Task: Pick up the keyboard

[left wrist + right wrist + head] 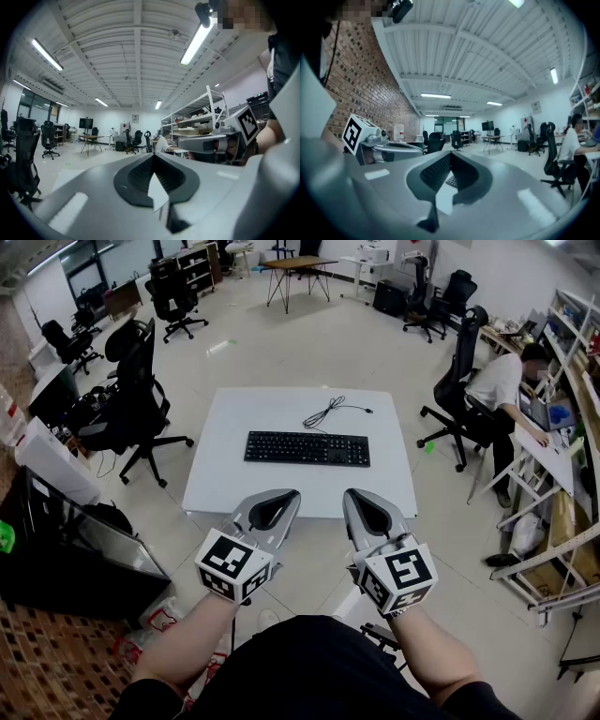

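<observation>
Keyboard point(307, 448) alone on white table point(234, 427); cable point(330, 412) behind; chairs around.

left gripper point(287, 494), right gripper point(352, 494): grey, black insets | marker cubes point(234, 564): white-black | clothing point(309, 673): black

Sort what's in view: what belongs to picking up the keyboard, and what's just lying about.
Job: keyboard, its cable, white table, left gripper and right gripper, both shut and empty.
Lying about: black office chair, seated person, shelving, wooden table.
</observation>
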`<state>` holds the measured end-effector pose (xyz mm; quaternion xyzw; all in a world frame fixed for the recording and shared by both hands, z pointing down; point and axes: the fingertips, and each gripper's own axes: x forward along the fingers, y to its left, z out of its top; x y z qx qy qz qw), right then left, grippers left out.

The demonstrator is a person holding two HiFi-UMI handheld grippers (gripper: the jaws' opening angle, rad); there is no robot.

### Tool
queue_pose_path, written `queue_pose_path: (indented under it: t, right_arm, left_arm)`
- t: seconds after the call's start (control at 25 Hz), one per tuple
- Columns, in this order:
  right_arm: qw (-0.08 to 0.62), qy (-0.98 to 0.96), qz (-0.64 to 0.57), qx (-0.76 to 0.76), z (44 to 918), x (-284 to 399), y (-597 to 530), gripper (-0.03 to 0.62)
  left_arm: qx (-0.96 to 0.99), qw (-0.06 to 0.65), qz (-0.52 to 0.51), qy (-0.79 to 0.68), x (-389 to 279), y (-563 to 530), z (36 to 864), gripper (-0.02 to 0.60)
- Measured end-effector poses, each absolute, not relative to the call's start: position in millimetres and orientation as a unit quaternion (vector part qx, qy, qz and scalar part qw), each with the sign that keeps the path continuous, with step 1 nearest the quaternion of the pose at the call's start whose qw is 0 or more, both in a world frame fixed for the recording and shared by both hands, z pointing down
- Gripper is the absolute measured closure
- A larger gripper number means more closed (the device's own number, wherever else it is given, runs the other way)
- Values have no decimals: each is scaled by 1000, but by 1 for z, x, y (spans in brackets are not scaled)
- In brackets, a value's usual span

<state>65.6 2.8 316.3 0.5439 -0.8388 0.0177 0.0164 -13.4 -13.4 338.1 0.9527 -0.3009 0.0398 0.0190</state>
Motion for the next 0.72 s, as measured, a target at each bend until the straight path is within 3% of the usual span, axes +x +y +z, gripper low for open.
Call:
queue_pose_path:
  t: [0.72]
  right_arm:
    - [17,-844,19,536,316,85,6,592]
  left_arm:
    - [951,24,40,-307,7,-11,338,577]
